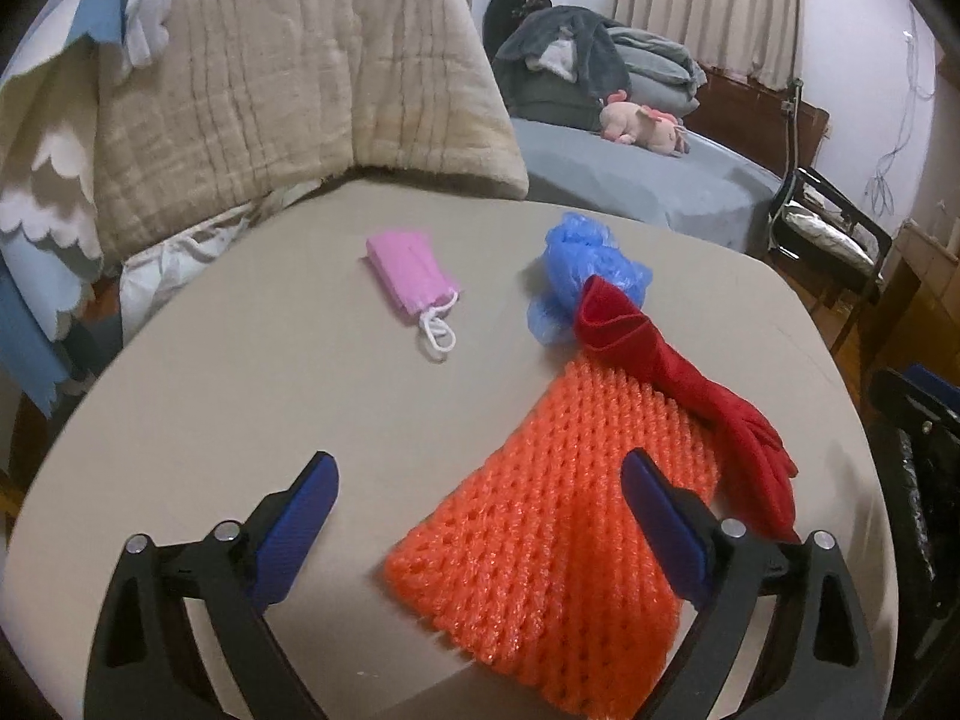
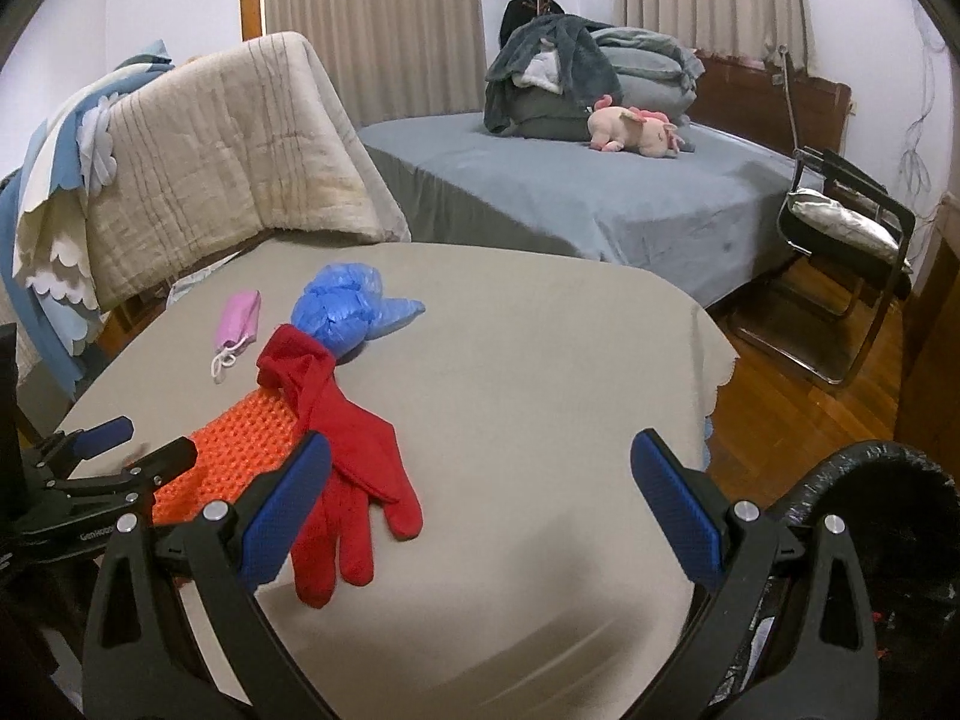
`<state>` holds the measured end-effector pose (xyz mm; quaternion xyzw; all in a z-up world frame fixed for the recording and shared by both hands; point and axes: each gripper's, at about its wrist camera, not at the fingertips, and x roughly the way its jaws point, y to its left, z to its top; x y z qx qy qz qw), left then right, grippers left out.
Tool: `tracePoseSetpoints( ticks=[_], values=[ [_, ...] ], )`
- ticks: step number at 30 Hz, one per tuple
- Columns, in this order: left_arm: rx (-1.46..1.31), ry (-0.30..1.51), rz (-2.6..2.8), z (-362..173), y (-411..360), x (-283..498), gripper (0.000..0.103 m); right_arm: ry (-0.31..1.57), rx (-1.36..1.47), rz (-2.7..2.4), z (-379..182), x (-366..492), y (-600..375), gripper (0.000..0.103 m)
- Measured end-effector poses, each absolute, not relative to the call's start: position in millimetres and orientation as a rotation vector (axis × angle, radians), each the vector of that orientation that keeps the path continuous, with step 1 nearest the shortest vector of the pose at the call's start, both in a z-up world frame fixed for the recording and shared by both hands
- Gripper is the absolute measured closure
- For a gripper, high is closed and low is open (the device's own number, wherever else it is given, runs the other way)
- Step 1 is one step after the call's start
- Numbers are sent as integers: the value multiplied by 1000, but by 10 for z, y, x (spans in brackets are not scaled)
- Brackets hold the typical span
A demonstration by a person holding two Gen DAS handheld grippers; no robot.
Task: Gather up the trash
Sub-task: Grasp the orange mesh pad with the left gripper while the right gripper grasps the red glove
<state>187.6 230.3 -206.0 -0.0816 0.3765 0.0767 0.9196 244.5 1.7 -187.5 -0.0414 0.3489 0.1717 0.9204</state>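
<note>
While both grippers hover over the beige tabletop, I see 4 pieces of trash lying on it. My left gripper has its jaws spread wide with nothing between them, and the orange foam net lies under its right finger, reaching toward 1 o'clock. A red glove lies across the net's far edge, its cuff touching a crumpled blue plastic bag at 1 o'clock. A pink face mask sits apart from them at 11 o'clock. My right gripper is also wide open and empty, the glove's fingers just beside its left finger. A black-lined bin shows at 4 o'clock off the tabletop's edge.
</note>
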Motion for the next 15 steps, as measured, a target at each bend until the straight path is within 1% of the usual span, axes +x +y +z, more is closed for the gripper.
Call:
tracePoseSetpoints(
  ticks=[2, 5, 7, 8, 10, 12, 14, 15],
  values=[
    [-182, 786, 148, -2108, 2305, 1884, 13, 722, -89, 356, -1903, 2465, 29, 6],
    [-198, 814, 129, -2159, 2299, 1921, 19, 729, -94, 361, -1940, 2487, 55, 6],
    [-216, 833, 104, -2191, 2292, 1951, 26, 737, -95, 365, -1966, 2499, 79, 6],
    [-228, 841, 91, -2204, 2288, 1965, 32, 739, -95, 366, -1982, 2499, 89, 6],
    [-232, 841, 71, -2207, 2255, 1968, 38, 743, -98, 370, -2004, 2498, 103, 6],
    [-226, 839, 50, -2202, 2217, 1970, 52, 751, -100, 374, -2033, 2504, 126, 6],
    [-213, 827, 41, -2179, 2184, 1956, 64, 759, -102, 375, -2059, 2514, 150, 6],
    [-210, 821, 40, -2170, 2174, 1952, 72, 761, -102, 374, -2070, 2519, 159, 6]
  ],
)
